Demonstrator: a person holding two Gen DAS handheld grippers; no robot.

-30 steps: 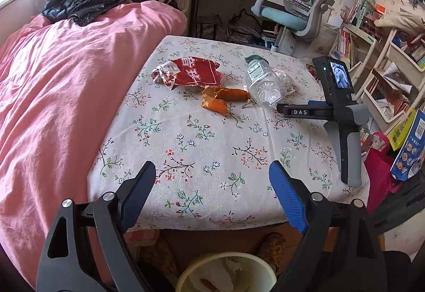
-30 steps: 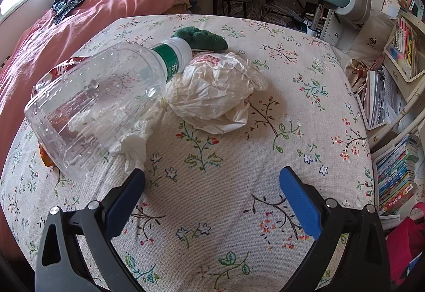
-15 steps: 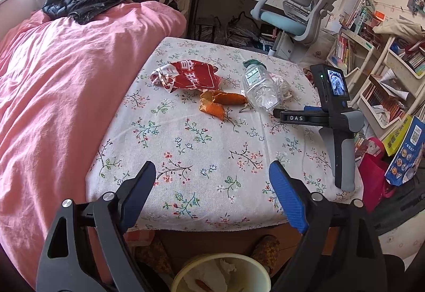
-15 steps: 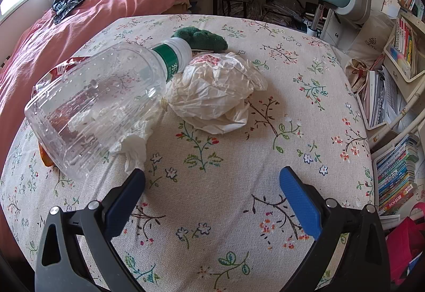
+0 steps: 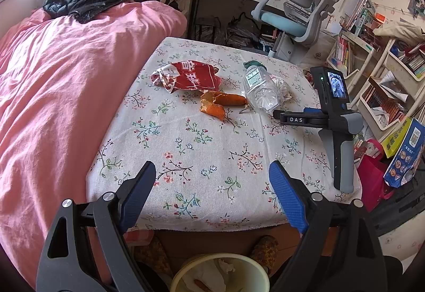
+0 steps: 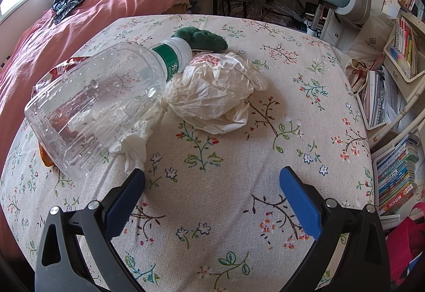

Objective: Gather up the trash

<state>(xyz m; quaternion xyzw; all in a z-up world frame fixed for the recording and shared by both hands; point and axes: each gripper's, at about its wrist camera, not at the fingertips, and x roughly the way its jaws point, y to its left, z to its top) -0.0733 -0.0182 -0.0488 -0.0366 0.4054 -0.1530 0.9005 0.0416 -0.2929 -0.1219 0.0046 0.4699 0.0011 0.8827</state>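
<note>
Here the plastic bottle [image 6: 101, 106] lies sideways, cap pointing away, base nearest.

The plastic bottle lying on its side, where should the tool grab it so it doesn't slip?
Grab the plastic bottle around its narrow neck, near the green label. The body looks wider than the right tool's open gap. The neck points away, with a crumpled bag touching it on the right, so come down from above, fingers either side of the neck. The wet, smooth plastic may slip, so squeeze firmly.
</note>
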